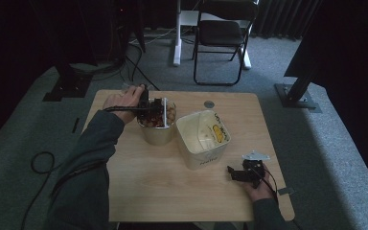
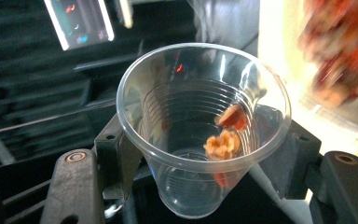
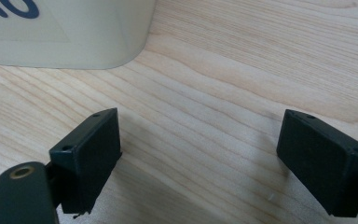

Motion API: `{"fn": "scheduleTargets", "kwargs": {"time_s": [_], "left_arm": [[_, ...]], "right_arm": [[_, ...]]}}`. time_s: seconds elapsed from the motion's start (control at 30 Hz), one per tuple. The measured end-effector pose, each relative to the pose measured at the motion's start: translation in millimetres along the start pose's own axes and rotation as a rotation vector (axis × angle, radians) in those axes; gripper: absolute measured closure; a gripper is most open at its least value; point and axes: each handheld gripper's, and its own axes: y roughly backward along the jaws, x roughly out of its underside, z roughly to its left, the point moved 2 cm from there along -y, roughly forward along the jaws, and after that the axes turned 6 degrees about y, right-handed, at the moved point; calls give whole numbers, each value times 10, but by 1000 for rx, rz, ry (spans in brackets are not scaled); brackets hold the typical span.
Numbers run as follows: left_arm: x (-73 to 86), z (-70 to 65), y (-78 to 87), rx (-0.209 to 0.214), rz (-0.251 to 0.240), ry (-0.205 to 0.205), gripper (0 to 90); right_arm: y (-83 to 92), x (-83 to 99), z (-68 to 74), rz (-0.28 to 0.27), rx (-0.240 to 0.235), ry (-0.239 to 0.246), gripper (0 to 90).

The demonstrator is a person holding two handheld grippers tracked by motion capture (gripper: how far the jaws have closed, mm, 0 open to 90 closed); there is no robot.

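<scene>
A clear plastic cup (image 2: 200, 135) is clamped between the two black jaws of the left gripper (image 1: 152, 109), one jaw pressed against each side of the cup's wall. In the left gripper view the cup is seen from its open mouth, and a few pieces of snack mix (image 2: 223, 142), orange and reddish, lie against its lower inner wall; the rest of the cup is bare. In the high view this gripper is held by the person's left hand (image 1: 122, 99) over a round tub (image 1: 156, 130) that is heaped with the same mixed snack.

The right gripper (image 1: 243, 172) is held low near the table's right front edge, its jaws spread wide apart with nothing between them but the pale wooden table (image 3: 223, 84). Just beyond its jaws a rounded corner of a cream square container (image 1: 202, 139) can be made out. This container stands just beside the tub, to its right, and a yellow shape can be seen inside it, too small to identify.

The work is judged to be scooping snack from the tub with the cup. It appears to be at an early or middle stage: little has been gathered in the cup, and whether it is being filled or has been poured out cannot be told. The tub is seen well stocked.
</scene>
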Motion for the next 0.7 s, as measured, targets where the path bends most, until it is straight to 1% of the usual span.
{"fn": "scheduleTargets", "kwargs": {"time_s": [0.03, 0.07, 0.1, 0.13, 0.17, 0.2, 0.23, 0.27, 0.3, 0.33, 0.37, 0.4, 0.43, 0.47, 0.5, 0.53, 0.57, 0.6, 0.63, 0.67, 0.7], "left_arm": [[-6, -4, 14, -21, -1, -22, 362], [-18, 10, 54, -3, -47, 9, 364], [-21, 31, 32, -8, -14, 3, 364], [-15, 14, 7, -22, 4, -16, 364], [-28, 16, 38, -16, -25, -15, 364], [-28, 25, 27, 3, -8, 3, 364], [-28, 6, 10, -29, 10, -28, 364], [-45, 5, 60, -22, -37, -20, 364], [-51, 32, 61, -9, -22, -4, 365], [-41, 22, 18, -30, 17, -24, 365], [-48, 16, 48, -33, -12, -37, 364], [-51, 40, 65, -6, -26, -2, 365], [-40, 41, 24, -34, 13, -20, 365], [-46, 32, 58, -41, -13, -35, 365], [-52, 55, 83, -2, -37, 0, 366], [-44, 44, 48, -32, -1, -17, 365], [-52, 31, 77, -34, -24, -32, 365], [-57, 47, 91, -1, -39, 3, 366], [-49, 46, 41, -23, 1, -7, 365], [-51, 27, 36, -20, -4, -21, 365], [-59, 17, 51, -9, -20, -14, 365]], "right_arm": [[0, 0, 0, 0, 0, 0, 130], [0, 0, 0, 0, 0, 0, 130], [0, 0, 0, 0, 0, 0, 131], [0, 0, 0, 0, 0, 0, 130], [0, 0, 0, 0, 0, 0, 130], [0, 0, 0, 0, 0, 0, 130], [0, 0, 0, 0, 0, 0, 131], [0, 0, 0, 0, 0, 0, 130], [0, 0, 0, 0, 0, 0, 130], [0, 0, 0, 0, 0, 0, 130], [0, 0, 0, 0, 0, 0, 130], [0, 0, 0, 0, 0, 0, 131], [0, 0, 0, 0, 0, 0, 130], [0, 0, 0, 0, 0, 0, 130], [0, 0, 0, 0, 0, 0, 131], [0, 0, -1, 0, 0, 1, 130], [0, 0, 0, 0, 0, 0, 130], [0, 0, 0, 0, 0, 0, 130], [0, 0, -1, 0, 0, 1, 130], [0, 0, 0, 0, 0, 0, 130], [0, 0, 0, 0, 0, 0, 130]]}}
